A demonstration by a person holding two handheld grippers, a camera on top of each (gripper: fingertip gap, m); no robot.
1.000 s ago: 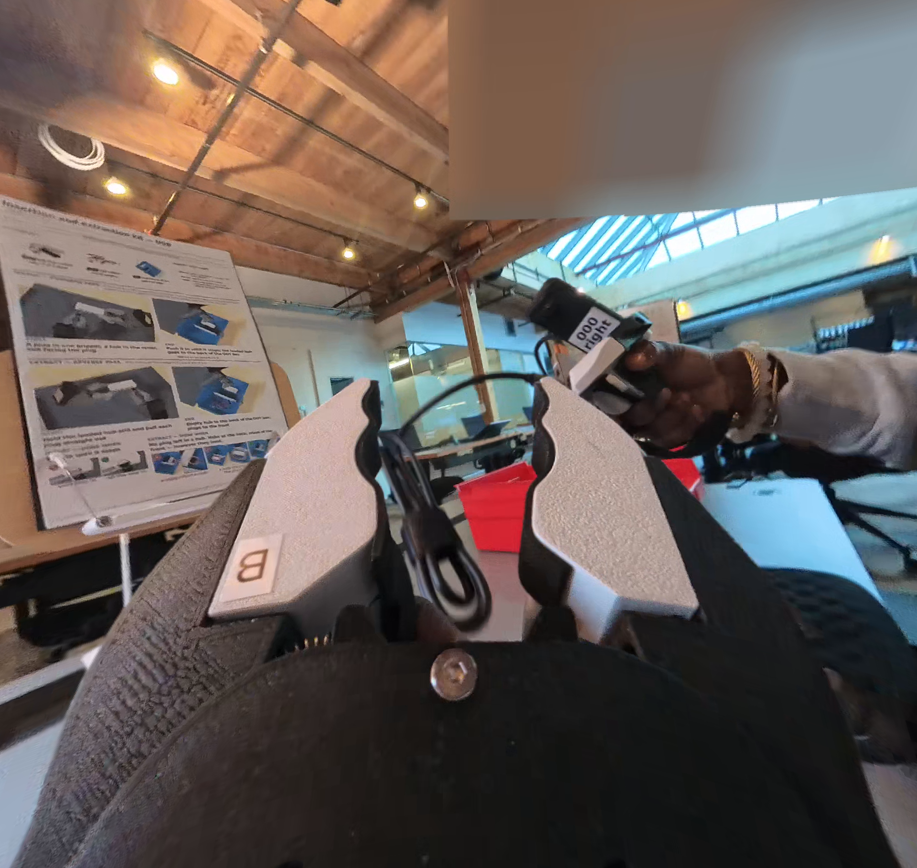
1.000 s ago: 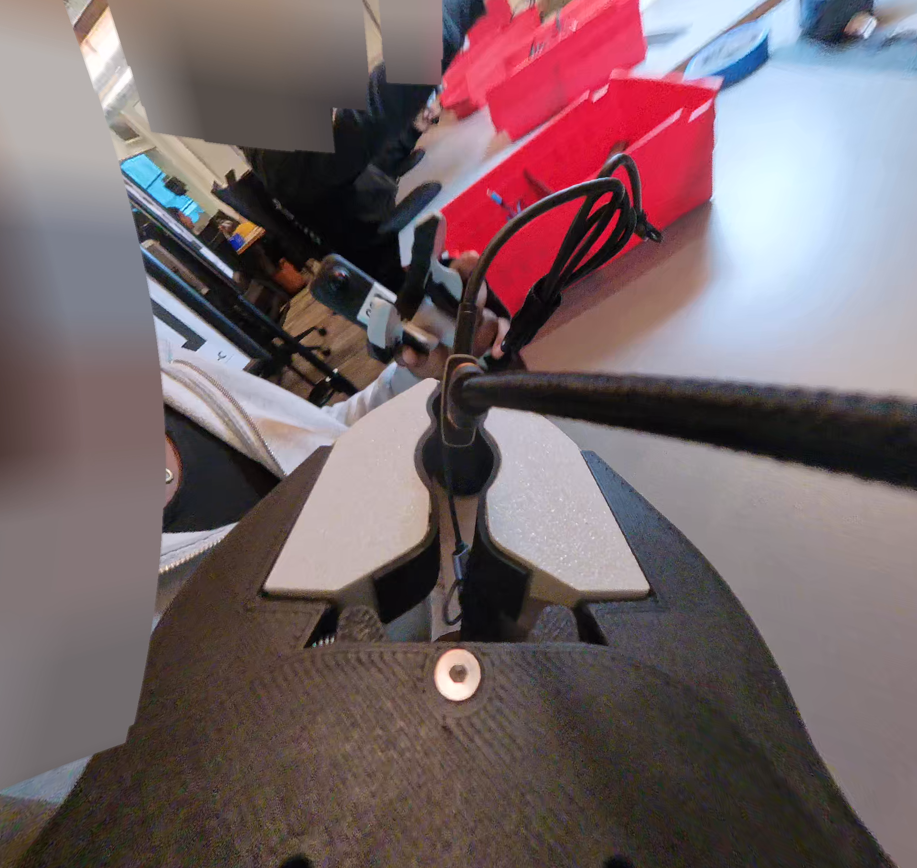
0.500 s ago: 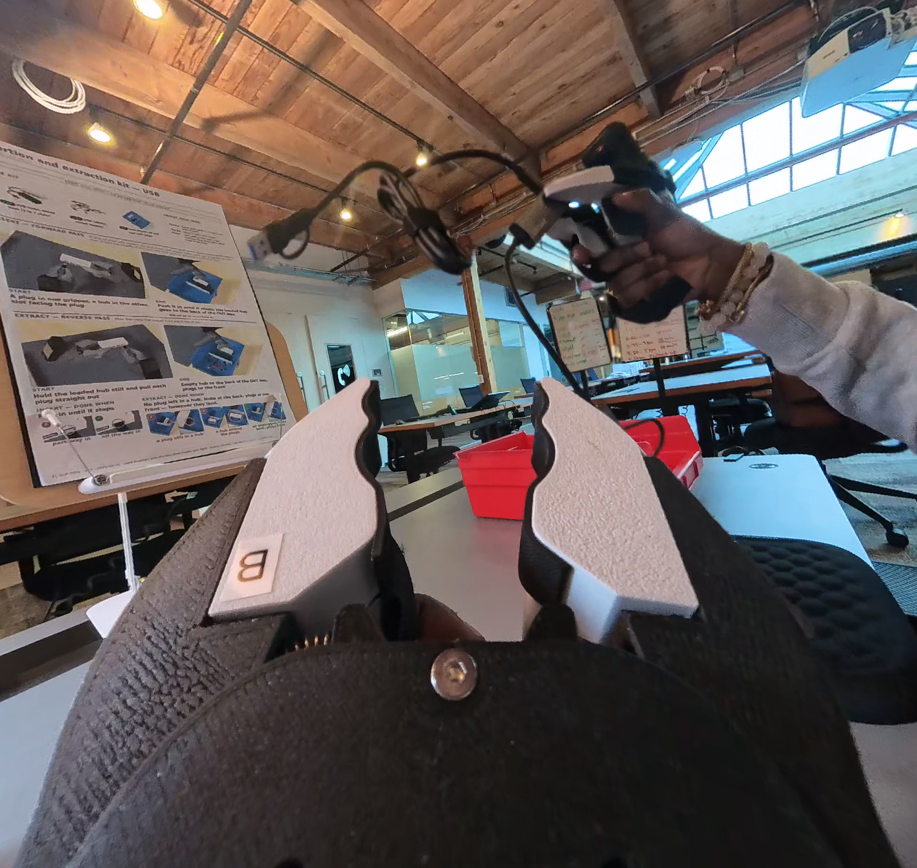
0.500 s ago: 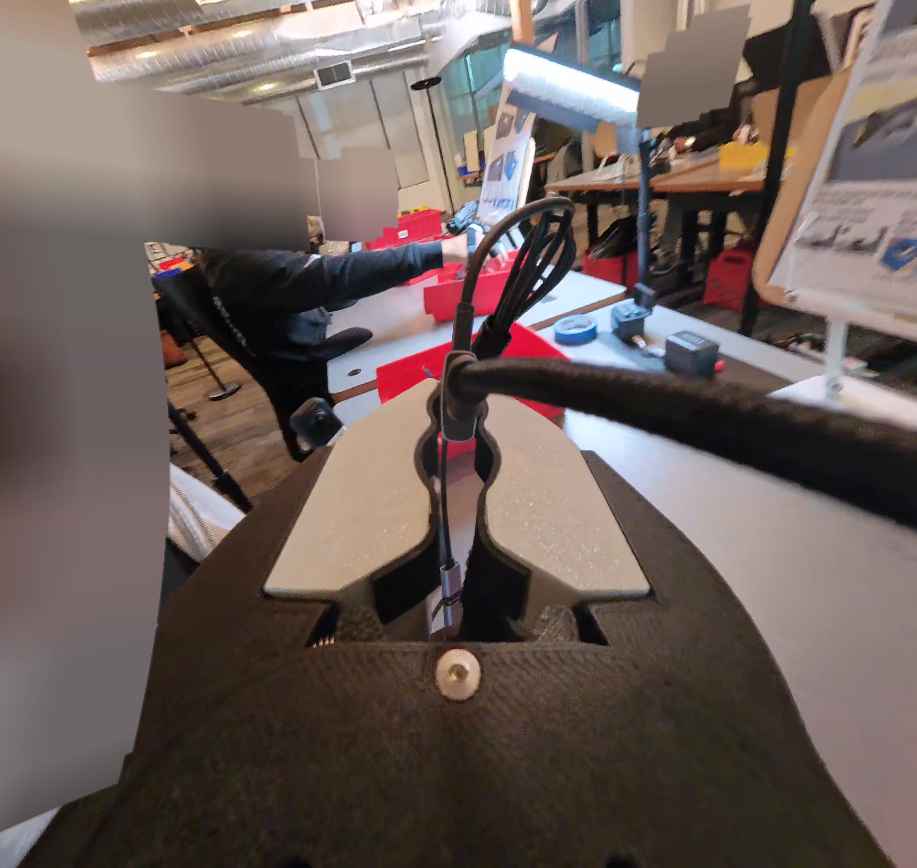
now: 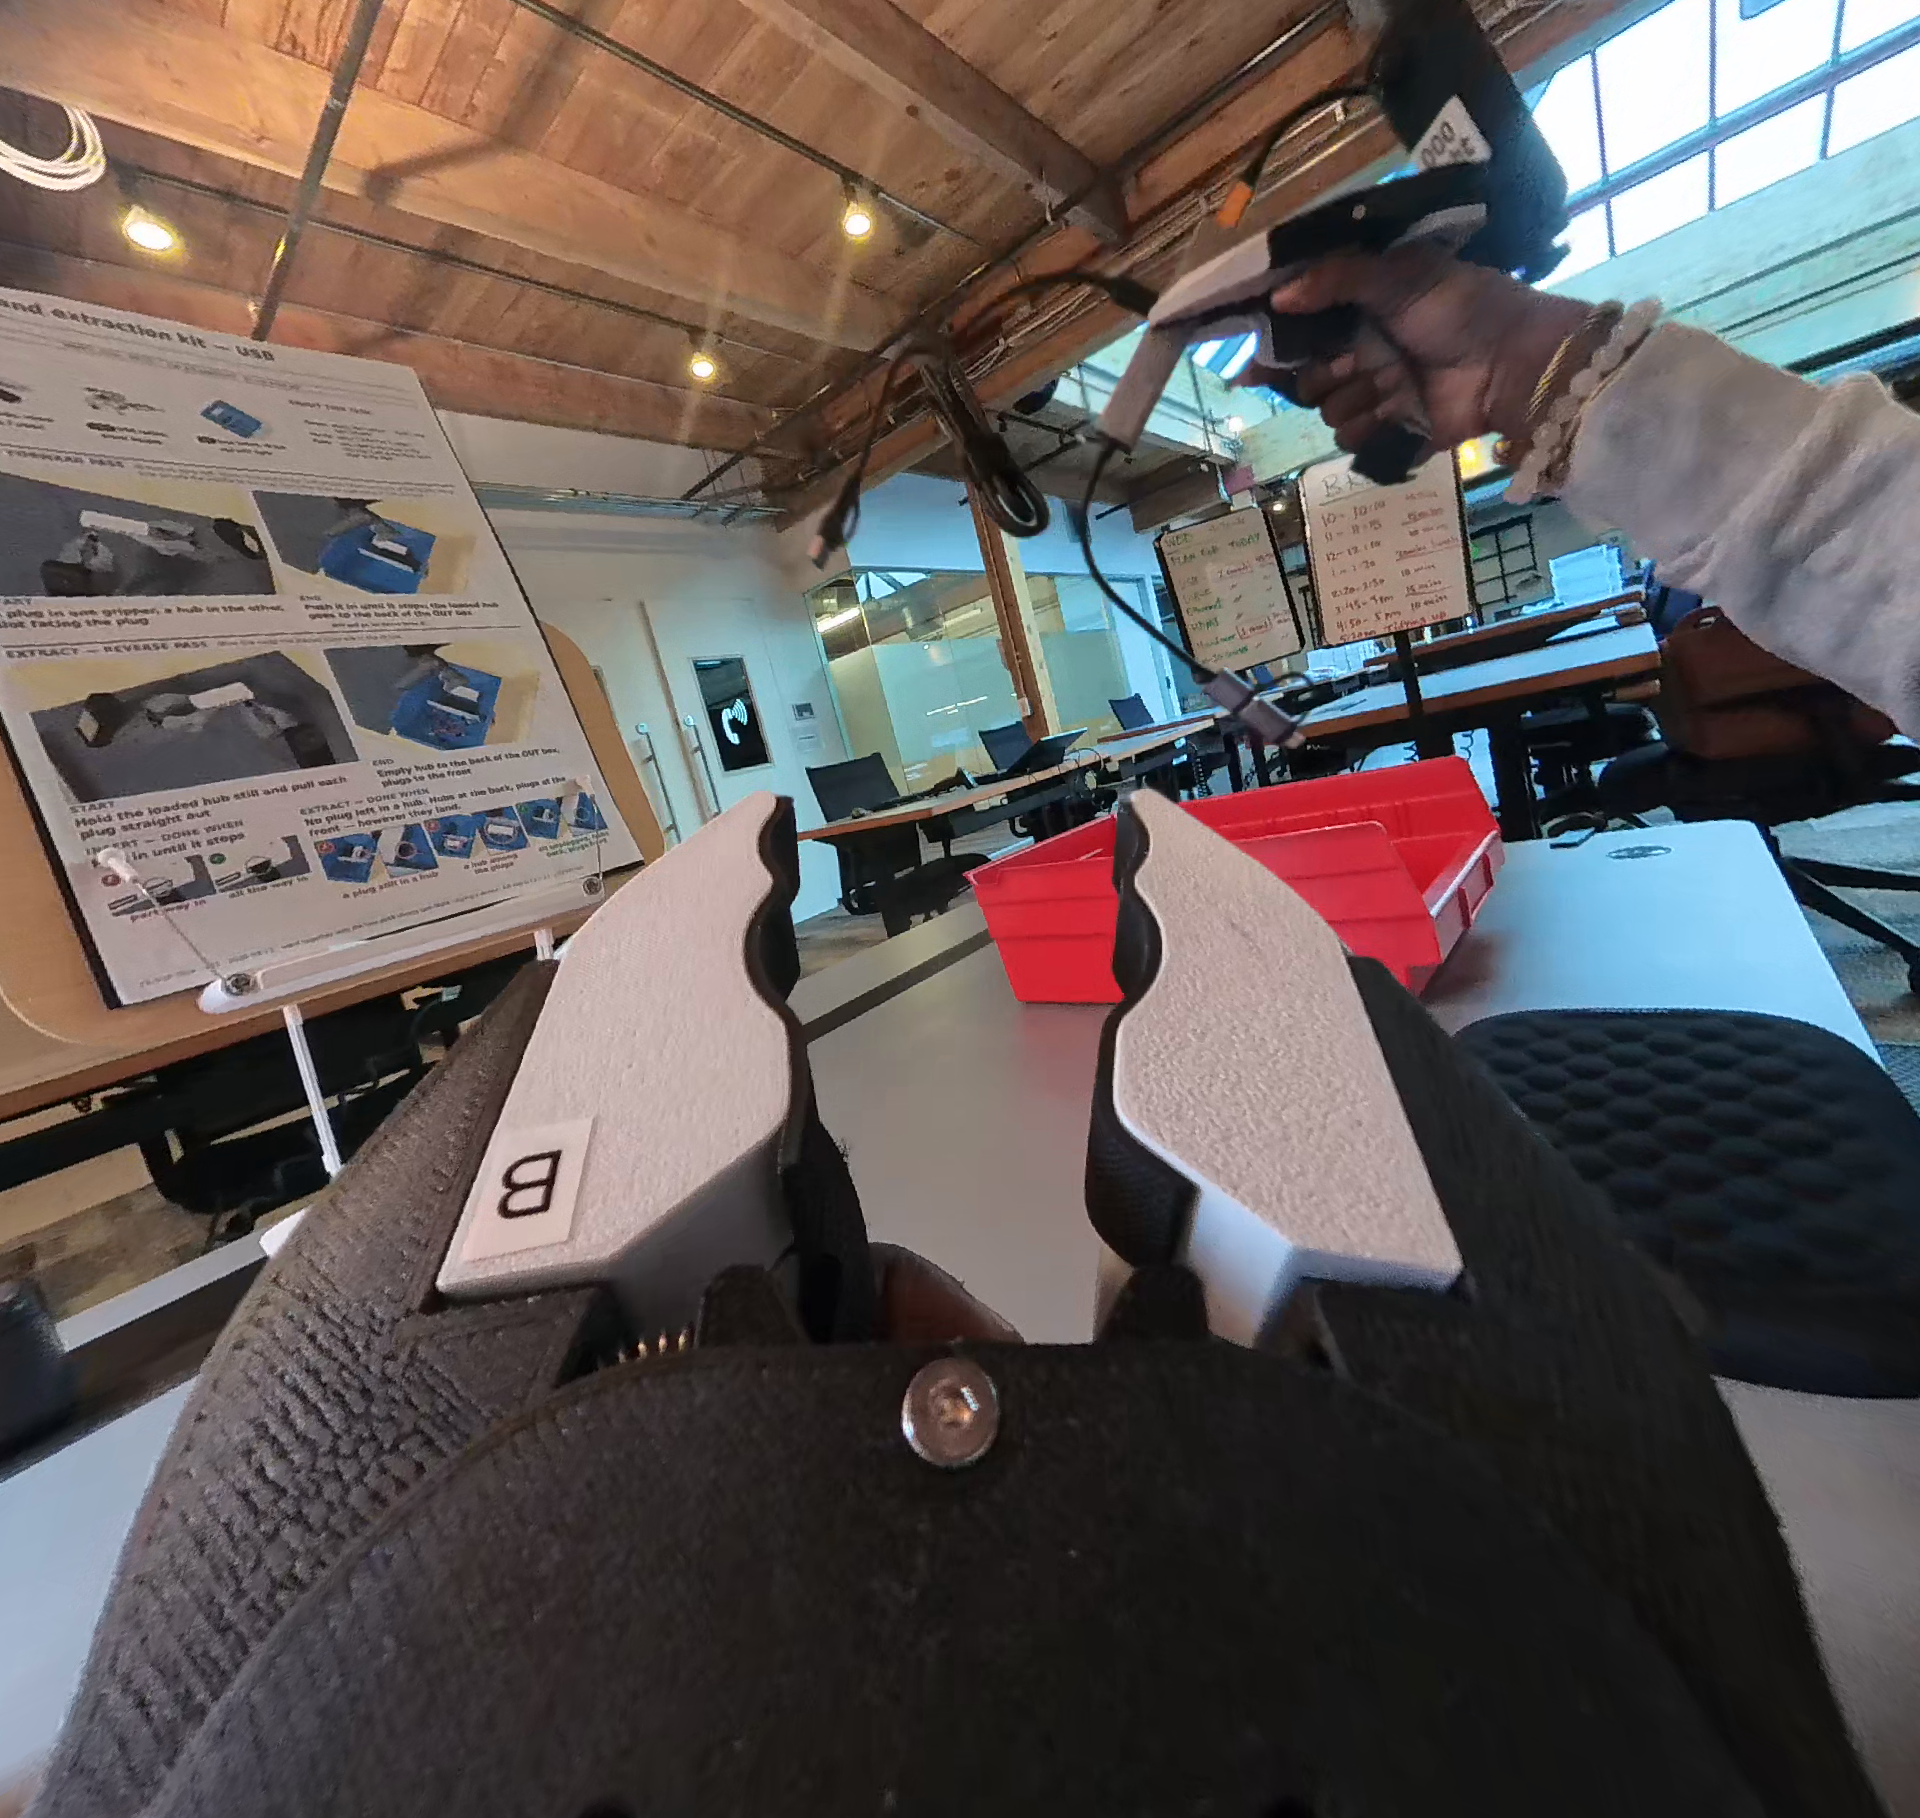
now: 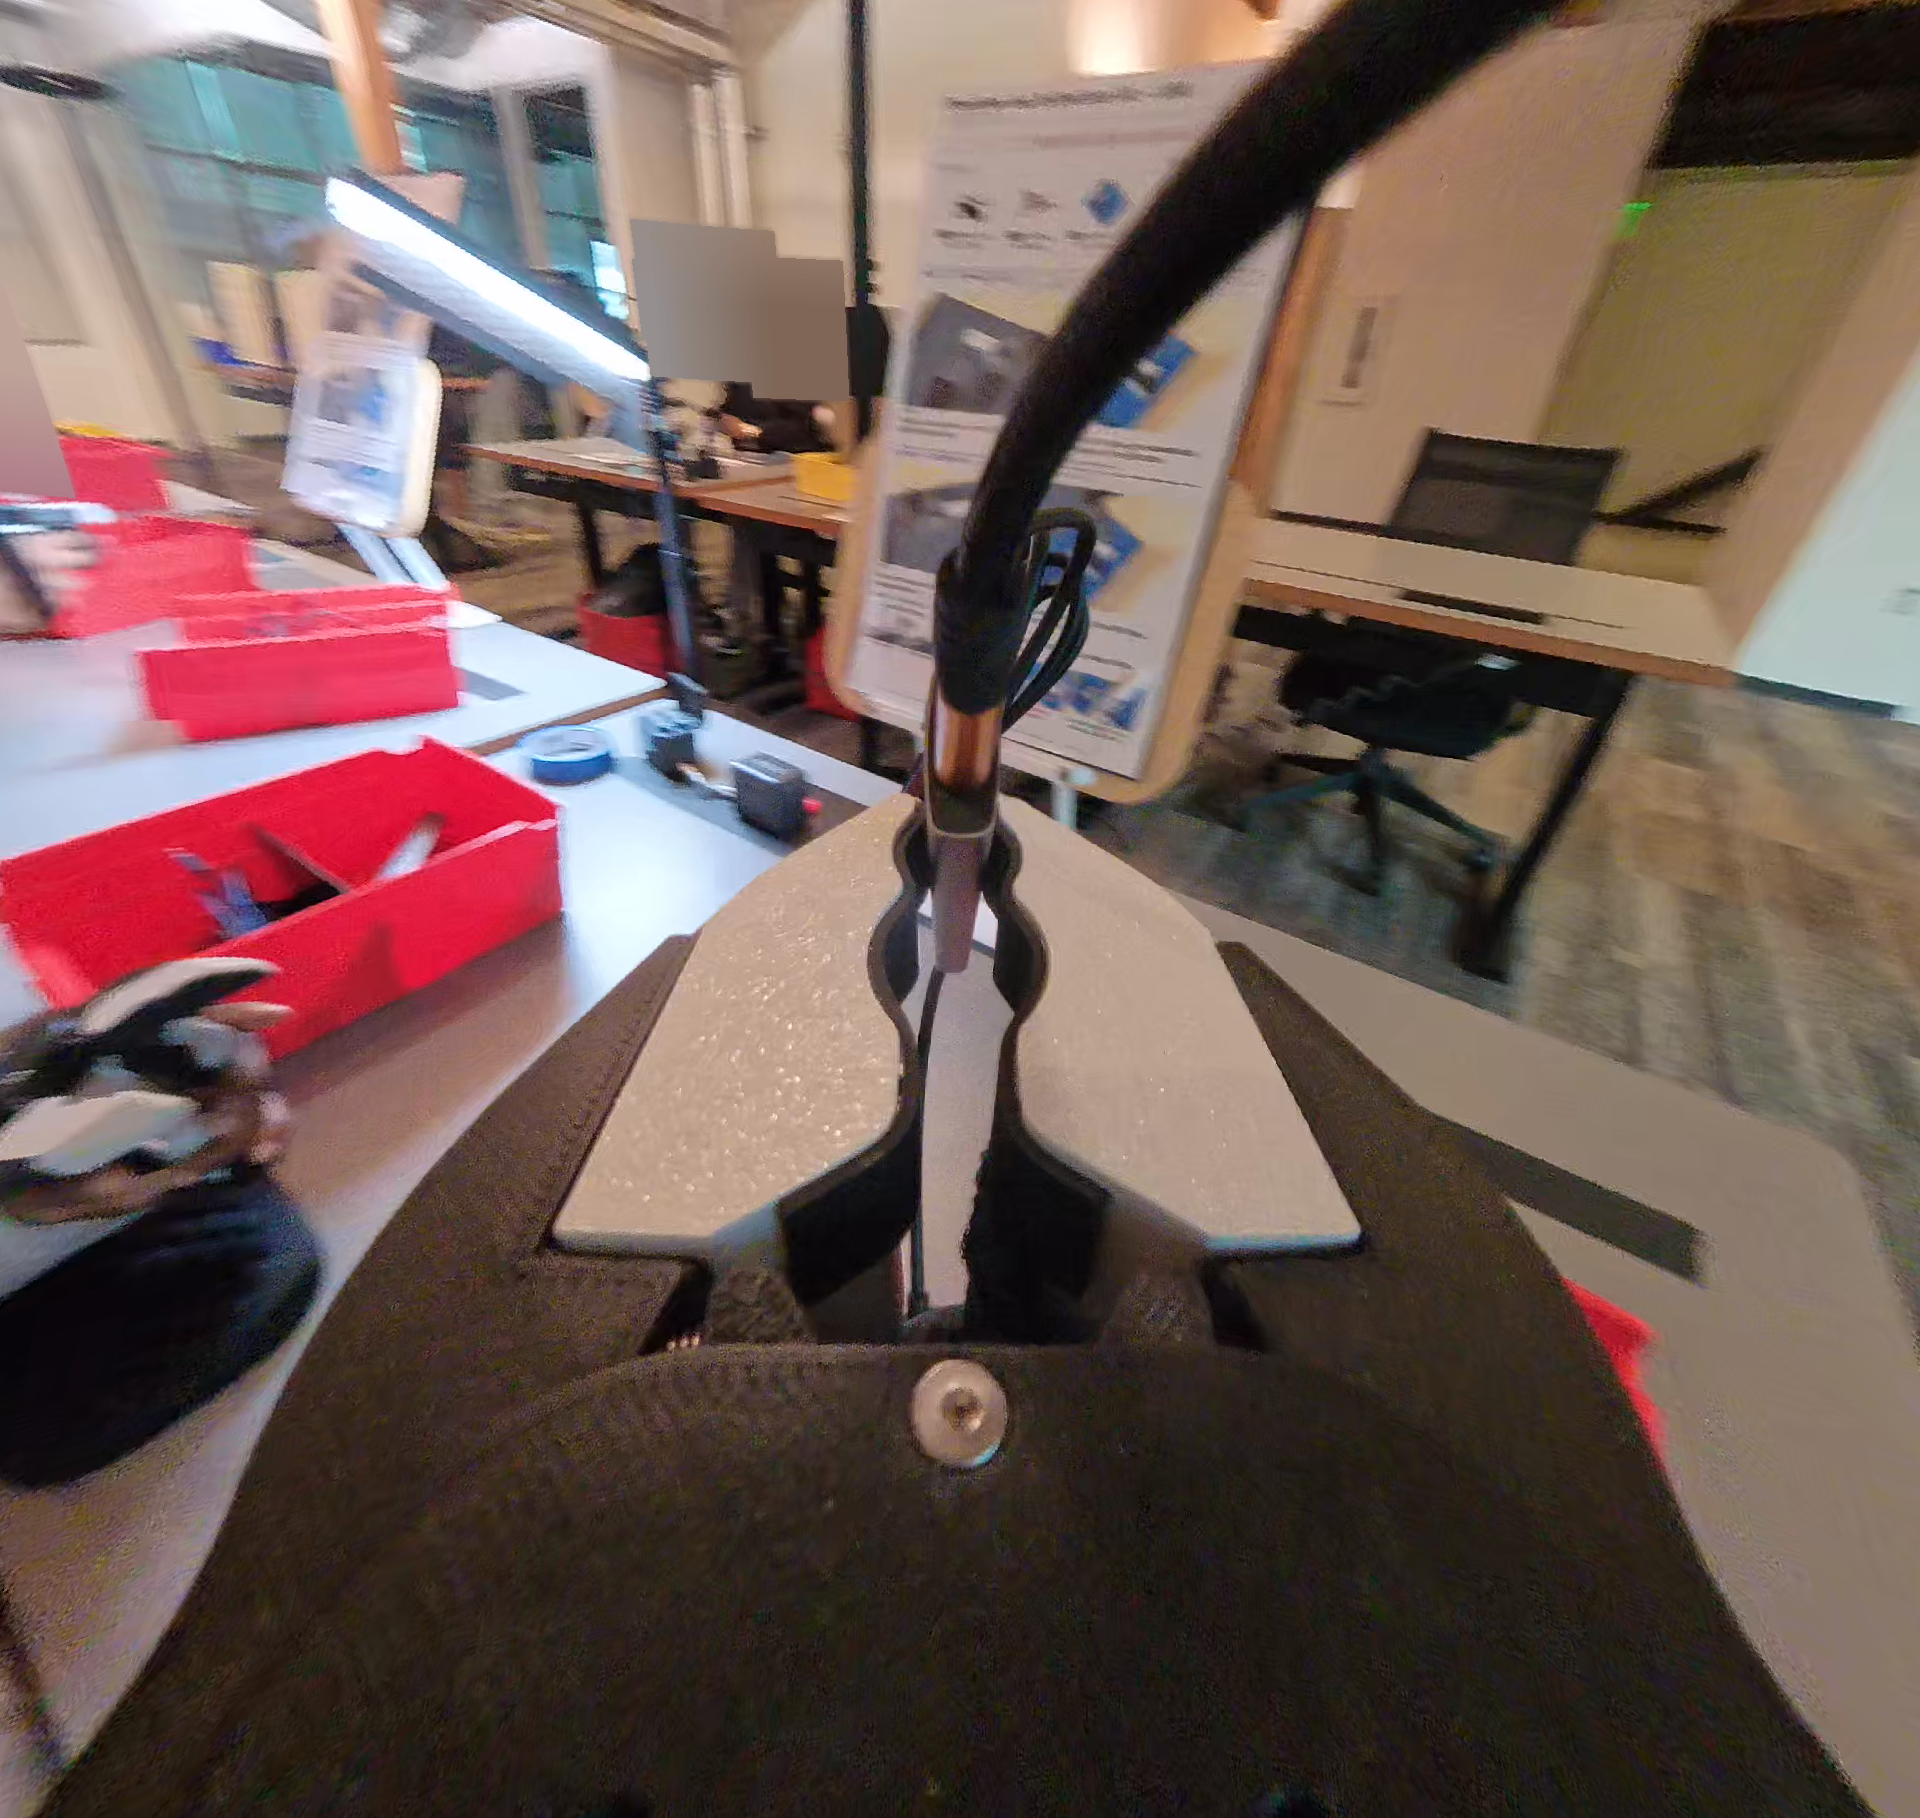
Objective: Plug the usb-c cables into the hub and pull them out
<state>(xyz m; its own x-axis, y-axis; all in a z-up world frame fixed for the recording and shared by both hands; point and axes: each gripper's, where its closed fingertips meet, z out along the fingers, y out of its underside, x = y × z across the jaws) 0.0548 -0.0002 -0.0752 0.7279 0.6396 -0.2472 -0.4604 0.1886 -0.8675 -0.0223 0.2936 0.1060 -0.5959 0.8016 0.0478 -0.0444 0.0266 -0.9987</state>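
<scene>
My right gripper is shut on a slim grey plug of a black usb-c cable. The cable's tied bundle sticks up past the fingertips, and a thin strand runs back between the fingers. In the left wrist view the right gripper is held high at the upper right, with the cable bundle hanging from it and a grey connector end dangling lower. My left gripper is open and empty, low over the grey table. I see no hub clearly.
A red bin stands on the table ahead and also shows in the right wrist view. An instruction board stands at the left. There are a blue tape roll, small black devices and a black mesh chair. The gap from one gripper's tips to the other's is roughly 35 cm.
The cable bundle lay between my open left fingers. My right gripper has lifted it up and away to the upper right and turned to face the instruction board. My left gripper stays open.
</scene>
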